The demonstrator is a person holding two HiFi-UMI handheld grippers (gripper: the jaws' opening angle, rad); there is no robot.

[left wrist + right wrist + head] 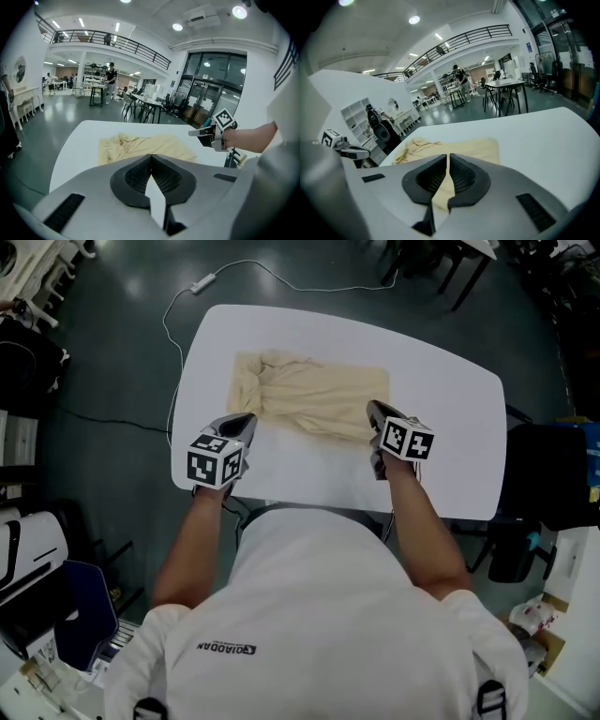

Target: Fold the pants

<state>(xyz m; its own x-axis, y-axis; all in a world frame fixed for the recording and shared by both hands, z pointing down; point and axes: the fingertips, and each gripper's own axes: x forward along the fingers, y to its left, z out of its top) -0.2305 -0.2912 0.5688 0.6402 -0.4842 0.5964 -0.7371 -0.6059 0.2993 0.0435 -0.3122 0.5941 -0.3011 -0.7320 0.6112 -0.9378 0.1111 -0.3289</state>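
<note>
Shirt: a white short-sleeved shirt (319, 615), smooth knit, fills the near foreground over the person's shoulders.
Pants: cream pants (314, 395), soft and matte, lie in a rough rectangle on the middle of the table. They are flat toward the right and bunched into ridged folds at the left end.
Table: a white table (450, 409) with a smooth top and broadly rounded corners.
Floor: dark and glossy. A thin white cable (173, 324) loops past the table's far left corner.
Arms: both bare forearms reach forward over the near table edge, the left forearm (187, 549) angled outward and the right forearm (427, 531) nearly straight. Both tools tilt downward.
Left gripper: the left gripper (248, 418) is grey plastic with ribbed black pads. Its marker cube (216, 463) sits behind the jaws. The jaws are pressed together on nothing, tips over bare table near the pants' near left corner.
Right gripper: the right gripper (372, 409) has its jaws closed to a hairline slit. Its tips sit at the pants' near right corner, and I cannot tell whether they touch it.
</note>
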